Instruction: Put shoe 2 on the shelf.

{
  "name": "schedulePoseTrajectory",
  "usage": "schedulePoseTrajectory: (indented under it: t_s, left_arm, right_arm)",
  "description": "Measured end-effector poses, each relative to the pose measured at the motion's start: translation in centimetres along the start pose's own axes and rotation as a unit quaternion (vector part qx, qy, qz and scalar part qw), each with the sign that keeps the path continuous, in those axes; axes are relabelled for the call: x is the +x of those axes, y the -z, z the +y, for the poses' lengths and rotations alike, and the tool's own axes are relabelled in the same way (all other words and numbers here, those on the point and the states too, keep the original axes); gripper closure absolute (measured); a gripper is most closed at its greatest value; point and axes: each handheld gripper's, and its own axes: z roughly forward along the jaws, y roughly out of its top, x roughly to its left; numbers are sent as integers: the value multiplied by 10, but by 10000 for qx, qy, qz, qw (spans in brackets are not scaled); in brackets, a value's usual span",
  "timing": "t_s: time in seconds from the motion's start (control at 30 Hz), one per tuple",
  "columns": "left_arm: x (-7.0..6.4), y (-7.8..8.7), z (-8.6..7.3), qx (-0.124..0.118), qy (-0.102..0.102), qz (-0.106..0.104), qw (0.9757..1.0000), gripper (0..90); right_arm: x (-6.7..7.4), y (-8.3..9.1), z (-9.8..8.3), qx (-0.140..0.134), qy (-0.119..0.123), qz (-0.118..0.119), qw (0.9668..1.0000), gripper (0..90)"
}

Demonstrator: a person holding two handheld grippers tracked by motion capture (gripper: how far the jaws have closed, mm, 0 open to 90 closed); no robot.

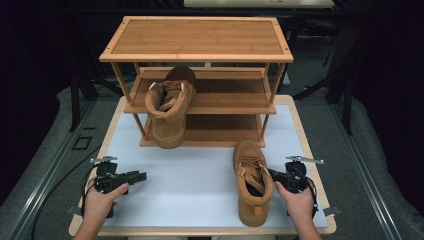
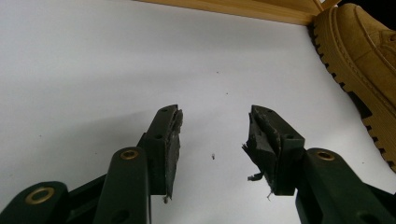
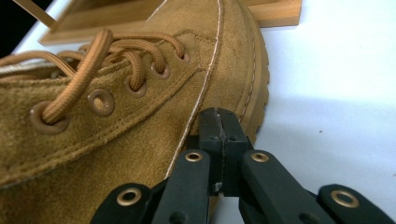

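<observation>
Tan suede boot [image 1: 252,182] upright on the white desk [image 1: 190,185], just before the bamboo shoe rack [image 1: 200,80]; heel cut off in the right gripper view. Right gripper [image 3: 219,126] against its side, jaws closed together, empty. Left gripper [image 2: 212,135] well apart, jaws wide, empty. Second boot [image 1: 170,107] tilted on the middle shelf.

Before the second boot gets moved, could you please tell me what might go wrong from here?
The right tool is shut, pads together against the side of the tan suede lace-up boot on the white table; it may push the boot rather than grip it. The matching boot on the bamboo rack's middle shelf overhangs the front edge and could tip off if the rack is jolted.
</observation>
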Motion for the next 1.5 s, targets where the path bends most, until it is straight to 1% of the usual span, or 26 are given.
schedulePoseTrajectory:
  t_s: [0.07, 0.1, 0.17, 0.2, 0.23, 0.33, 0.4, 0.43, 0.5, 0.53, 0.63, 0.77, 0.83, 0.87, 0.93, 0.97, 1.03, 1.07, 1.17, 1.23, 1.3, 1.33, 1.37, 1.4, 1.43, 1.5]
  left_arm:
    - [0, -1, -1, 22, -9, 17, 10000, 534]
    - [0, -1, -1, 18, -23, 25, 10000, 534]
    - [1, 0, -1, -4, 6, 17, 10000, 534]
    - [1, 0, -1, -4, 6, 17, 10000, 534]
    - [2, 0, -1, -10, 8, 21, 10000, 534]
    - [2, 0, -1, -10, 44, 25, 10000, 533]
    - [2, 0, -1, -25, 57, 29, 10000, 533]
    - [2, 0, -1, -39, 52, 28, 10000, 533]
    - [3, 0, 0, -35, 61, 40, 10000, 533]
    - [3, 0, 0, -37, 61, 26, 10000, 533]
    - [3, -1, 0, -32, 50, 34, 10000, 533]
    - [2, -1, 0, -53, 62, 36, 10000, 533]
    - [1, -1, 0, -56, 72, 39, 10000, 533]
    - [2, -1, -1, -42, 46, 44, 10000, 533]
    - [2, -1, -1, -23, 18, 67, 10000, 533]
    - [2, -1, -1, -23, 18, 67, 10000, 533]
    - [2, -1, -1, -52, 54, 58, 10000, 533]
    - [2, -1, -1, -34, 62, 58, 10000, 532]
    - [2, -1, -2, -19, 70, 54, 10000, 532]
    - [2, -1, -2, -22, 48, 63, 10000, 532]
    - [2, 0, -2, -45, 66, 65, 9999, 531]
    - [3, -1, -2, -23, 53, 72, 10000, 530]
    - [3, -1, -2, -23, 53, 72, 10000, 529]
    - [3, -1, -2, -17, 48, 79, 10000, 529]
    - [3, -2, -2, 5, 29, 73, 10000, 528]
    - [2, -3, -3, 13, 30, 77, 10000, 527]
  right_arm:
    - [-3, 0, -2, -58, 27, -86, 9999, 900]
    - [-5, 1, -2, -21, -5, -60, 10000, 900]
    - [-11, 1, -4, -122, -90, -221, 9996, 900]
    - [-11, 1, -4, -122, -90, -221, 9996, 900]
    - [-18, -1, -6, -84, -221, -217, 9995, 900]
    - [-21, -8, -10, 47, -264, -251, 9993, 900]
    - [-20, -13, -11, 188, -242, -147, 9994, 900]
    - [-19, -13, -11, 161, -241, -214, 9994, 900]
    - [-19, -15, -10, 135, -353, -183, 9991, 900]
    - [-21, -15, -8, 170, -380, -33, 9991, 900]
    - [-18, -18, -5, 238, -309, -20, 9992, 900]
    - [-13, -25, -3, 200, -253, -20, 9995, 900]
    - [-12, -28, -1, 263, -159, 18, 9995, 900]
    - [-11, -31, 0, 214, -165, 95, 9996, 900]
    - [-12, -34, 2, 327, -204, 120, 9992, 900]
    - [-14, -35, 2, 301, -243, 200, 9991, 900]
    - [-15, -33, 3, 391, -214, 191, 9988, 900]
    - [-15, -32, 2, 335, -183, 170, 9991, 877]
    - [-15, -26, 4, 501, -108, 3, 9987, 838]
    - [-14, -24, 6, 532, -68, -20, 9986, 823]
    - [-11, -14, 15, 873, -1, 8, 9962, 766]
    - [-9, -12, 18, 906, 94, -17, 9958, 753]
    - [-9, -12, 18, 906, 94, -17, 9958, 753]
    - [-7, -9, 22, 1012, 218, -100, 9946, 734]
    - [0, -3, 31, 1372, 466, -226, 9892, 683]
    - [7, 1, 39, 1663, 611, -354, 9835, 656]
